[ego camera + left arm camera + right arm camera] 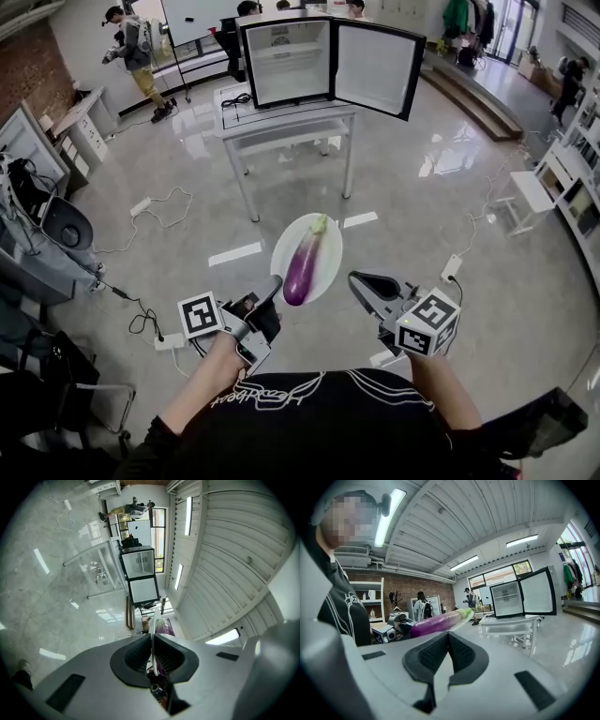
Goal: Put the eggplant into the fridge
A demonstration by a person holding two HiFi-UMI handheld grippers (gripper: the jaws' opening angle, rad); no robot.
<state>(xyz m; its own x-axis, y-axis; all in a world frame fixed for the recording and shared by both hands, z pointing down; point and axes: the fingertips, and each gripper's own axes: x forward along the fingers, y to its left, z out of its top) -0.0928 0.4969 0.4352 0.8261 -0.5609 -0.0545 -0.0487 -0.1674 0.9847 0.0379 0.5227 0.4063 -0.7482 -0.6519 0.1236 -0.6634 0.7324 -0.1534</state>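
A purple eggplant [303,267] with a green stem lies on a white plate [331,255] held in the air above the floor. My left gripper [275,287] is shut on the plate's near-left rim; in the left gripper view the plate [152,637] shows edge-on between the pads, with the eggplant [165,628] just beyond. My right gripper [360,281] hovers to the right of the plate, shut and holding nothing, its tips [449,635] together. From there the eggplant [436,623] shows to the left. The small black fridge [286,61] stands on a white table [281,122] ahead, its door [375,67] swung open to the right.
Cables and power strips [141,206] trail over the glossy floor at left. Chairs and bags [56,234] crowd the left edge, and a white chair [530,192] and shelves stand at right. People [131,47] stand at the back of the room.
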